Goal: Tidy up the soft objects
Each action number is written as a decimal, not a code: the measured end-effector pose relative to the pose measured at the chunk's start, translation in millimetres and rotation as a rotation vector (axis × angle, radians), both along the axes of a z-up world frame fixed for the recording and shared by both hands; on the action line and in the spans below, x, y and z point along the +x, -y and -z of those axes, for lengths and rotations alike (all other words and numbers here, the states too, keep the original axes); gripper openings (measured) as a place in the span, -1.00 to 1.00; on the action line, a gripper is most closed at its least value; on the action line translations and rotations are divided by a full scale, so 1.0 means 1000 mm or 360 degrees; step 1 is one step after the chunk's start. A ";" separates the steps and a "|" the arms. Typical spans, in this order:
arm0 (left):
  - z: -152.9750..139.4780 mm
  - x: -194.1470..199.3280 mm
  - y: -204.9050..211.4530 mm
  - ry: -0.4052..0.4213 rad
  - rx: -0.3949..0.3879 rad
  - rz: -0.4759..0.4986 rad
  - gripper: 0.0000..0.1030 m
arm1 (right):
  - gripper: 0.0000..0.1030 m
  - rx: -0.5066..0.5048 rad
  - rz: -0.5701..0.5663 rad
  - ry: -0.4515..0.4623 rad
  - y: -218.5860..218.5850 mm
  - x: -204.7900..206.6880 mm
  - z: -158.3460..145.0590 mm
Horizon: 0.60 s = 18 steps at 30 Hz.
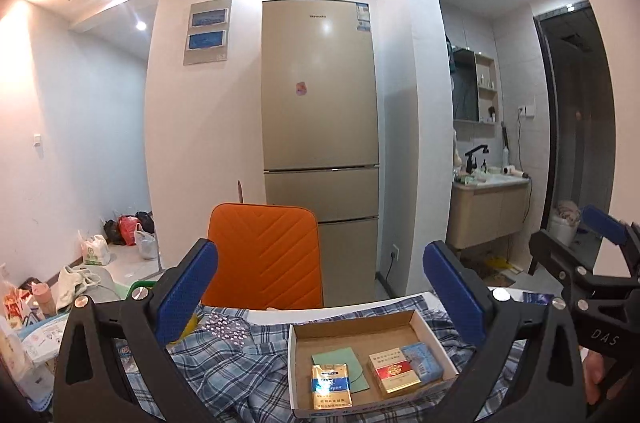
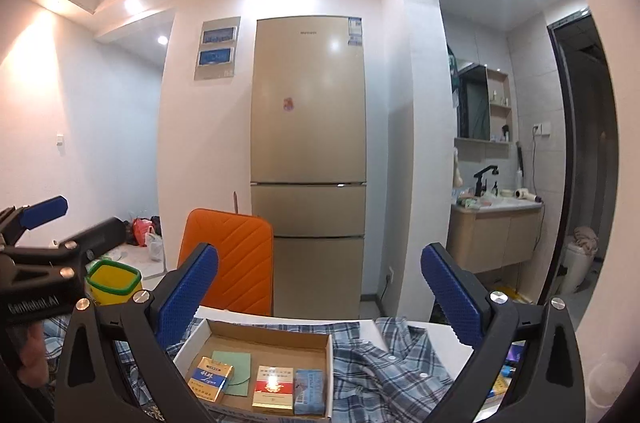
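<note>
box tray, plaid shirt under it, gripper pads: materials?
Box tray: looks like cardboard, brown matte inside, white outside, raw cut edges.
Plaid shirt: soft woven fabric, probably cotton; it wrinkles and has buttons.
Left gripper and right gripper pads: blue, dotted texture, likely rubber or plastic.

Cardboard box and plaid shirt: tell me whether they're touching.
Touching. The right wrist view shows the cardboard box sitting directly on the plaid shirt, with fabric emerging from under its edges on both sides.
</note>
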<state>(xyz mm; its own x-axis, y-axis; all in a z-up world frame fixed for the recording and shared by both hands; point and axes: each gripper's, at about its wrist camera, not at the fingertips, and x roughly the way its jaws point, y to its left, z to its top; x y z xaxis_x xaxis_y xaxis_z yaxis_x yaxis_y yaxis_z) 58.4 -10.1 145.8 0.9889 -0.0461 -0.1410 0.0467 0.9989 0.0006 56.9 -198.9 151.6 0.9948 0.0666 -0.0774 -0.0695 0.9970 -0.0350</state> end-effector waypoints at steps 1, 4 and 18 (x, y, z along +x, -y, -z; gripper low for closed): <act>0.000 -0.003 -0.001 0.0001 -0.0011 0.0008 0.98 | 1.00 0.0000 0.0001 0.0003 0.002 -0.002 0.000; 0.000 -0.013 -0.002 0.0019 -0.0018 0.0001 0.98 | 1.00 0.0001 0.0005 0.0011 0.005 -0.012 -0.001; 0.052 -0.037 0.003 -0.0155 -0.0041 -0.0001 0.98 | 1.00 -0.0011 -0.0001 -0.0101 0.011 -0.038 0.036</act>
